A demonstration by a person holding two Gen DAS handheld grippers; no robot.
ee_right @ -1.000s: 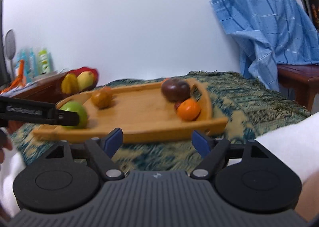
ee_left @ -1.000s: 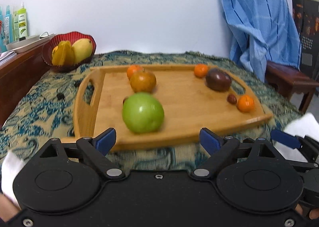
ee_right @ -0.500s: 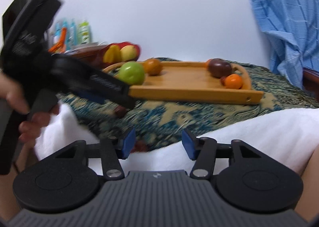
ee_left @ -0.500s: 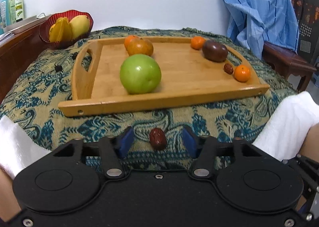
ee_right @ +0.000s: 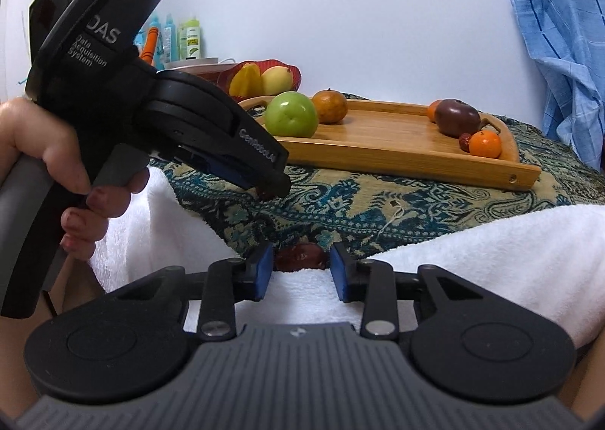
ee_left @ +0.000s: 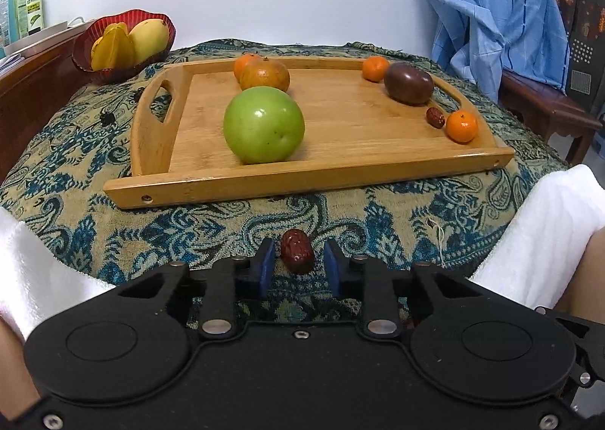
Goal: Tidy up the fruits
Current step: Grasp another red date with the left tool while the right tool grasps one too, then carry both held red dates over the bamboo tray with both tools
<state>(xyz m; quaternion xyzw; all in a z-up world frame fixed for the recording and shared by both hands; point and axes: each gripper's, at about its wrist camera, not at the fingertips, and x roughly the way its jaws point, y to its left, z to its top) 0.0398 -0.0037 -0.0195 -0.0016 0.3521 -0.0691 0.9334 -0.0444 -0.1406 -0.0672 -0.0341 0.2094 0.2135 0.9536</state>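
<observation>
A red date (ee_left: 297, 250) lies on the patterned cloth (ee_left: 189, 229) in front of the wooden tray (ee_left: 302, 180). My left gripper (ee_left: 298, 258) has this date between its blue pads; the jaws are closing, with thin gaps still showing. From the right wrist view, a hand holds the left gripper (ee_right: 270, 186) with its tip down on the cloth. A second red date (ee_right: 300, 256) lies where the cloth meets a white towel (ee_right: 472, 252). My right gripper (ee_right: 301, 263) straddles it, jaws closing, pads just short of its ends.
The tray carries a green apple (ee_left: 263, 124), an orange-brown fruit (ee_left: 264, 75), a dark purple fruit (ee_left: 409, 83), tangerines (ee_left: 461, 126) and one date (ee_left: 435, 117). A red bowl (ee_left: 81, 52) of yellow fruit stands back left. A blue cloth (ee_left: 491, 6) hangs over a wooden chair (ee_left: 544, 104) at right.
Both pairs of jaws have narrowed from wide open. The left view dipped from the tray to the date on the cloth. The right gripper swung left and down to the second date.
</observation>
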